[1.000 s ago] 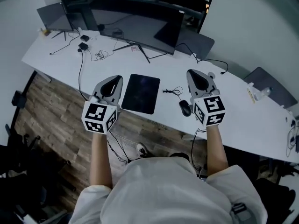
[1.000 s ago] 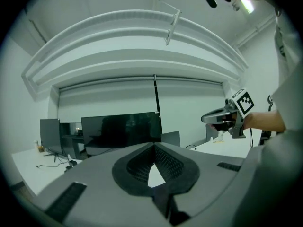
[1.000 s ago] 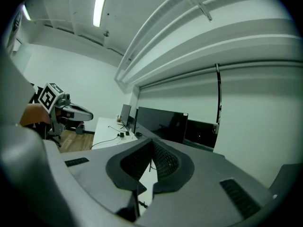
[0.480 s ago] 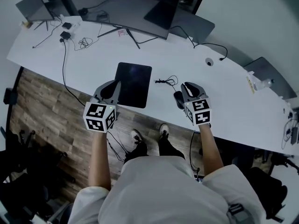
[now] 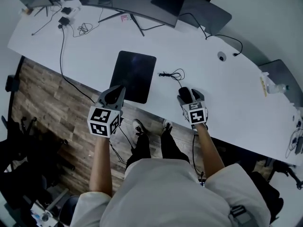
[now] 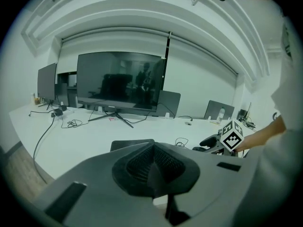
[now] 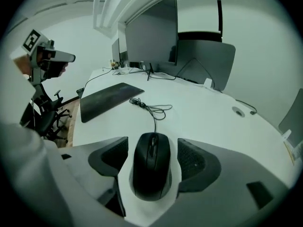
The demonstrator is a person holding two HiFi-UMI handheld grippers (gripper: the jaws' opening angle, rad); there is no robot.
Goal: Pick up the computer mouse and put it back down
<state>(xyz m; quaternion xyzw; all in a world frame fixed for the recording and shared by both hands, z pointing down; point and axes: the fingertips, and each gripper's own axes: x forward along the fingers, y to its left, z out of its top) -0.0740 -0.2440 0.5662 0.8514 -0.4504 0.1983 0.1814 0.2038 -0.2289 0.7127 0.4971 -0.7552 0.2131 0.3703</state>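
A black wired computer mouse (image 7: 151,167) lies on the white table (image 5: 222,93) near its front edge. My right gripper (image 7: 152,159) straddles the mouse, one pad on each side, with a gap between each pad and the mouse. Its jaws are opening. From the head view the mouse (image 5: 185,94) shows between the fingers of the right gripper (image 5: 189,93). My left gripper (image 5: 115,92) hangs at the table's front edge, by the near corner of the black mouse pad (image 5: 134,75). The left gripper (image 6: 150,167) is shut and holds nothing.
The mouse's cable (image 5: 171,74) lies coiled just beyond it. A large monitor (image 6: 120,82) on a stand sits at the back of the table, with more screens, cables and adapters (image 5: 66,13) to the left. The table edge runs under both grippers, with wooden floor (image 5: 47,98) below.
Both grippers have come down toward the table. The right one dropped over the mouse and its jaws went from shut to wide apart around it. The left stays shut.
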